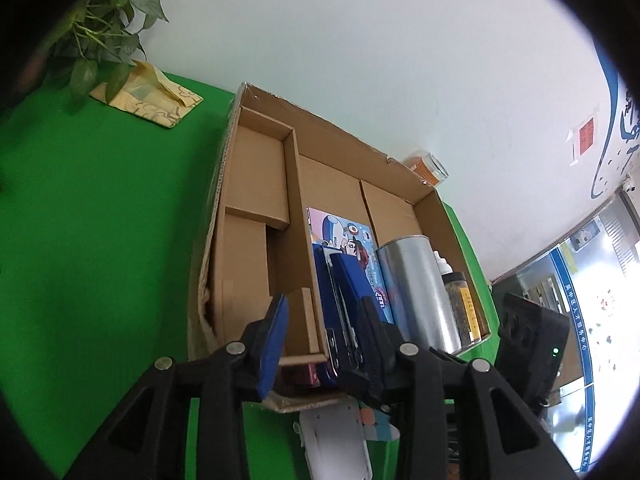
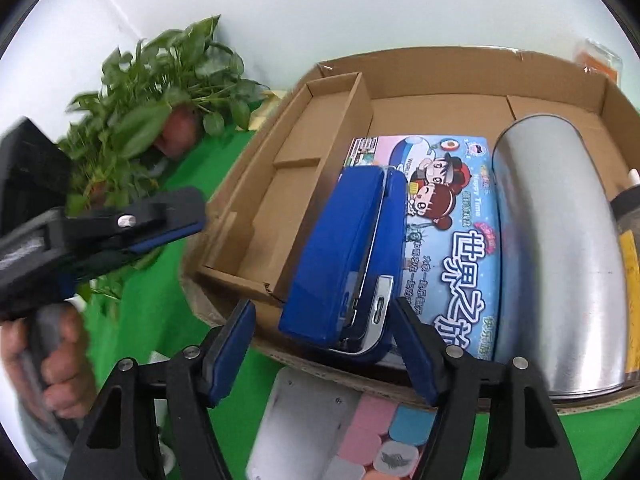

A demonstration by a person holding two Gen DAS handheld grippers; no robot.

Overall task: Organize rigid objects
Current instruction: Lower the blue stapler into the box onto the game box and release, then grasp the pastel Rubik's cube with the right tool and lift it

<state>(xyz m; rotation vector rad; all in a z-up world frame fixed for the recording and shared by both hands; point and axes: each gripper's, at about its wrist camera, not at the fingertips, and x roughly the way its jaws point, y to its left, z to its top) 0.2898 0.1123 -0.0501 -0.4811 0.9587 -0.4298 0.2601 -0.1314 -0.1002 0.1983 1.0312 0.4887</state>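
A cardboard box (image 2: 460, 64) with dividers stands on the green cloth. Inside it a blue stapler (image 2: 344, 256) lies on its side against a cartoon-printed box (image 2: 460, 208), with a silver can (image 2: 560, 240) further right. My right gripper (image 2: 323, 305) is open and straddles the stapler's near end; the pads stand off it. My left gripper (image 1: 323, 302) is open over the box's near edge, with a cardboard divider (image 1: 296, 240) and the stapler (image 1: 340, 292) seen beyond its fingers. From the right wrist the left gripper (image 2: 160, 220) shows beside the box, held by a hand (image 2: 52, 360).
A brown spice jar (image 1: 464, 300) and a white bottle (image 1: 444, 266) stand beside the silver can (image 1: 416, 292). A leafy plant (image 2: 160, 92), a yellow paper bag (image 1: 148, 96) and a glass jar (image 1: 428, 166) sit outside the box. A white case (image 2: 304, 420) lies in front.
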